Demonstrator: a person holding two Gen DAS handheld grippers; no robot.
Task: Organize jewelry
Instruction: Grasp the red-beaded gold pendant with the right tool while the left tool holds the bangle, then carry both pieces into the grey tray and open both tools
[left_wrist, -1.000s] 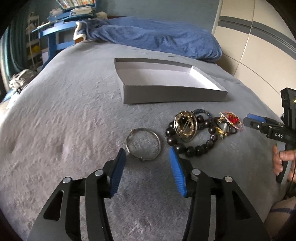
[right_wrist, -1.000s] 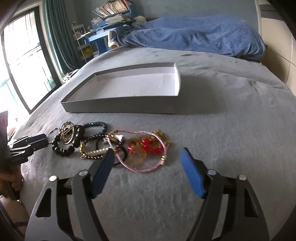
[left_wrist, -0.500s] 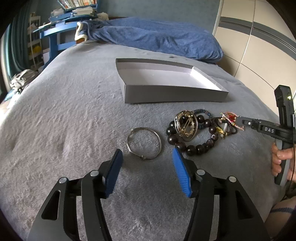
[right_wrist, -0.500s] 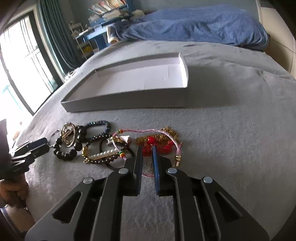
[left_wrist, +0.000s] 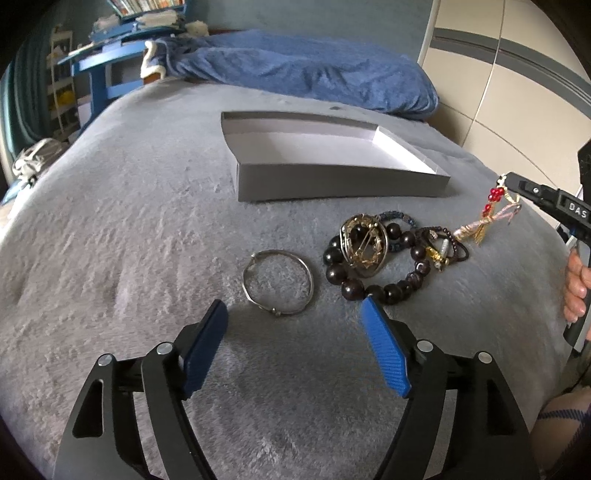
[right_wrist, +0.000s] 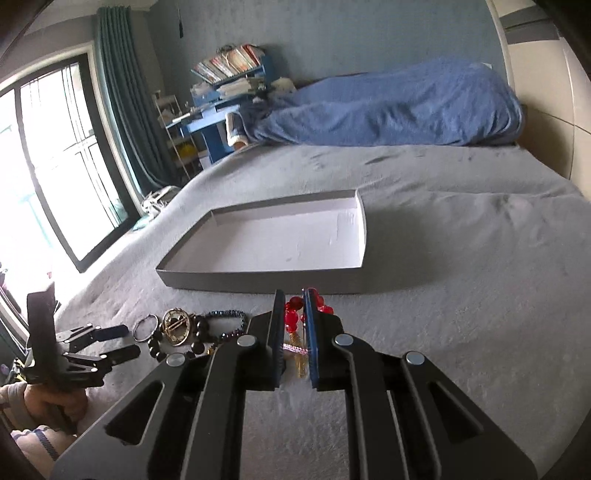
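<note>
- Red-bead bracelet (right_wrist: 293, 317) pinched between pressed-together fingers of right gripper (right_wrist: 294, 295), lifted, pink cord and gold tassel dangling toward pile at 3 o'clock in left view.
- Risk: cord snags dark bead bracelet (left_wrist: 373, 273), drags pile along.
- Risk: thin grip slips before grey box (right_wrist: 258, 275) at 12 o'clock.
- Left gripper (left_wrist: 291, 325) spread wide, hovering near silver bangle (left_wrist: 279, 282), holding nothing.

My left tool (left_wrist: 293, 349) is black, skeletal plastic with silver pivot screws and ribbed blue pads (left_wrist: 384, 354). My right tool (right_wrist: 294, 328) matches it; white "DAS" lettering (left_wrist: 577, 211) marks its side. Bare fingers (left_wrist: 576, 284) and a striped sleeve (left_wrist: 563, 421) show.
</note>
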